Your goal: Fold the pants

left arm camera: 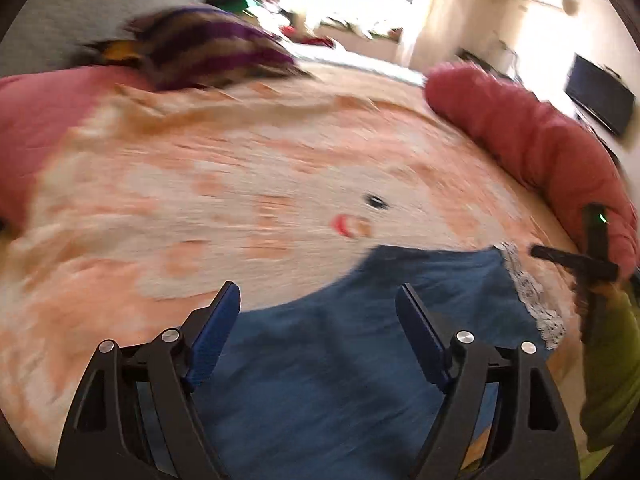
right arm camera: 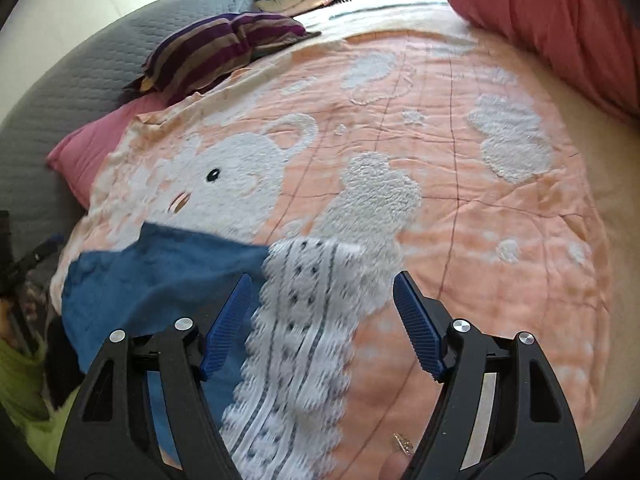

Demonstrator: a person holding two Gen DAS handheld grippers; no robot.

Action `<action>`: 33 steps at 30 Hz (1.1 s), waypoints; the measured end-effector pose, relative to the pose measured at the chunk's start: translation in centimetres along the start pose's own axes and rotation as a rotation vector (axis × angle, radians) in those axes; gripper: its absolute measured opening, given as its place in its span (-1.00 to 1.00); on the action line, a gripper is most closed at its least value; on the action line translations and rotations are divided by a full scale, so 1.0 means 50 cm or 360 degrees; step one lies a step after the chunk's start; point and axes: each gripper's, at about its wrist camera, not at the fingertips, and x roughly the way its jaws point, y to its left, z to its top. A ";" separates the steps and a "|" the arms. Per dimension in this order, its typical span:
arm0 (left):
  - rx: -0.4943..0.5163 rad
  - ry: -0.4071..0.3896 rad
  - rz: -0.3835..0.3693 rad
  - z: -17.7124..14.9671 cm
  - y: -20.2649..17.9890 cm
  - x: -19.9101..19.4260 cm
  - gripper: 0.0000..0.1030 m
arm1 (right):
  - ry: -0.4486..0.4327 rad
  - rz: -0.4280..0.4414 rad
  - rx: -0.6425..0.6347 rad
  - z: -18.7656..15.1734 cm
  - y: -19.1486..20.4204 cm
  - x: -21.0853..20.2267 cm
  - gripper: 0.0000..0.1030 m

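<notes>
The blue cloth pants (right arm camera: 160, 276) with a white lace hem (right arm camera: 296, 344) lie near me on the peach bunny blanket (right arm camera: 500, 240). My left gripper (left arm camera: 318, 300) hangs over the blue part, jaws wide apart, holding nothing. My right gripper (right arm camera: 322, 292) hangs over the lace, jaws apart too.

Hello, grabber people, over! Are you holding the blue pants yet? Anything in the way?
Left gripper open, empty. Right gripper open, empty. Blue pants flat on bedspread, lace trim toward the right gripper. Nothing blocking.
</notes>
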 end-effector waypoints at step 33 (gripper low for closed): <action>0.0113 0.0170 -0.0171 0.090 -0.116 0.276 -0.79 | -0.0025 -0.0020 -0.0268 0.100 0.005 0.089 -0.75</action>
